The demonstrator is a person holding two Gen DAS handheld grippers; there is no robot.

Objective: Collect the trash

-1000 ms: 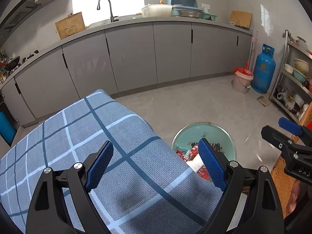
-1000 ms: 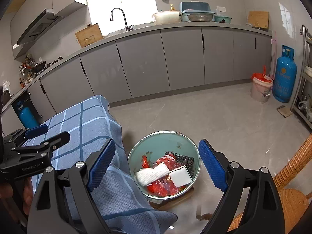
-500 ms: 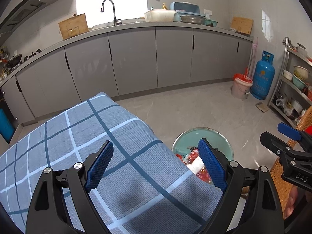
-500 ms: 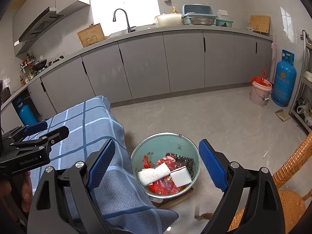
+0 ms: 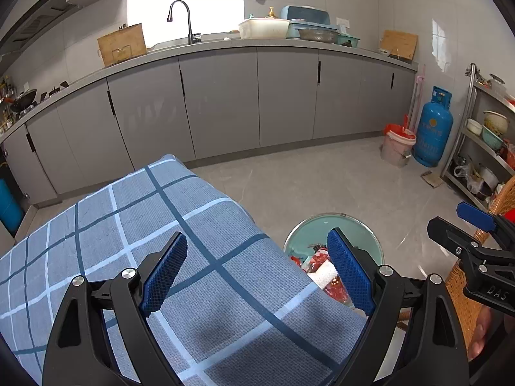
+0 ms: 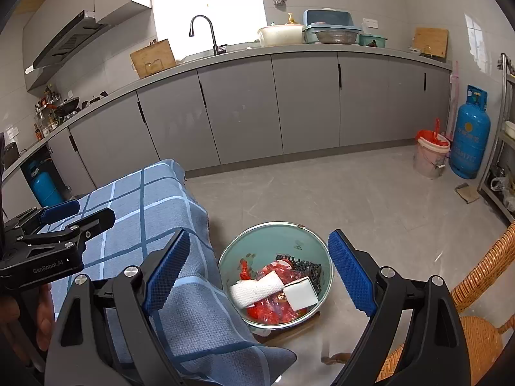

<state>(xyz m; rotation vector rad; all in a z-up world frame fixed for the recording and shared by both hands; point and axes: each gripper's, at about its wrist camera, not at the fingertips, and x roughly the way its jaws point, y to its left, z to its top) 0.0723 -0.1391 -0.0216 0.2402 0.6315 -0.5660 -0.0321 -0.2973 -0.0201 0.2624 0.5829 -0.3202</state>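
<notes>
Both grippers, left (image 5: pixel 257 273) and right (image 6: pixel 257 273), hover open-jawed and empty above the round teal metal bin (image 6: pixel 309 234), probably done dropping trash.

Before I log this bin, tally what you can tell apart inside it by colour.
In the green bin, from the right wrist view:
White: 2, paper towel, foam block
Red: 1, wrapper heap; pieces uncountable
Black: 1, dark clump
Total: 4

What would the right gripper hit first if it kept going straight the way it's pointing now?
Most likely the trash in the green bin, probably the crumpled paper towel lying on top. The right gripper is open and empty, aimed down into the bin beside the checked cloth. Depth is hard to judge.
</notes>
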